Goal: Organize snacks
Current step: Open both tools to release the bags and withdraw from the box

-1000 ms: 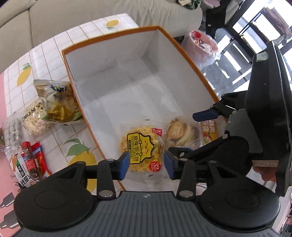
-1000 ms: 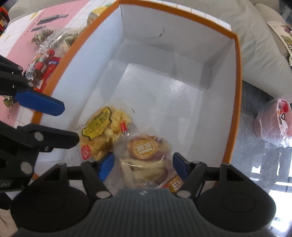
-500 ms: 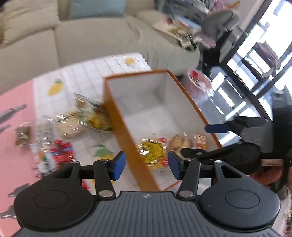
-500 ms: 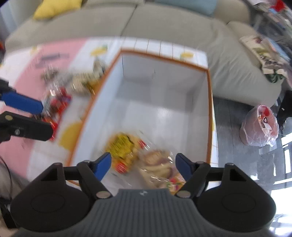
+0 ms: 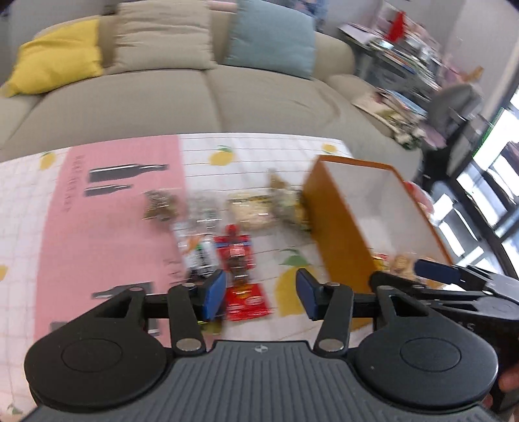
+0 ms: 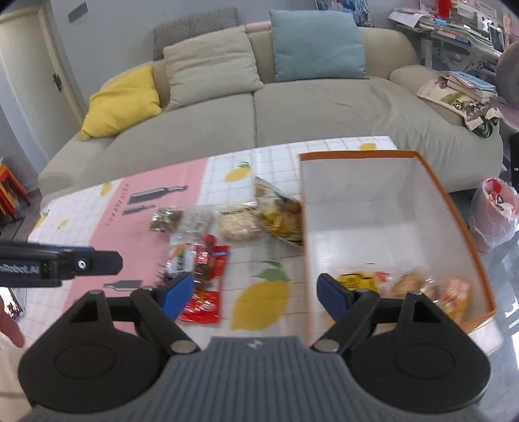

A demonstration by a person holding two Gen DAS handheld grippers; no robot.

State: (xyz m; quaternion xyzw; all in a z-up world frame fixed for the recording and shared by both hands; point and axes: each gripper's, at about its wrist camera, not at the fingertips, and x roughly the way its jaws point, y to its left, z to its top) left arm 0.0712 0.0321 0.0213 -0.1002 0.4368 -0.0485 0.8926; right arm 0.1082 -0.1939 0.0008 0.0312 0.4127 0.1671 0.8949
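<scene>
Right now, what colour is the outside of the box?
Orange outside, white inside; the box shows its orange side wall best in the left wrist view.

Home living rm: big beige sofa (image 6: 292,107) w/ yellow (image 6: 121,100), beige (image 6: 211,61) & blue cushions (image 6: 316,45) right behind a low table (image 6: 223,168) in a lemon-print cloth. Snack packs (image 6: 240,224) scattered on it next to an orange box (image 6: 454,207). Off to the right, a shelf of books & papers (image 6: 454,19), plus a pink bin bag (image 6: 494,217) on the floor.
</scene>
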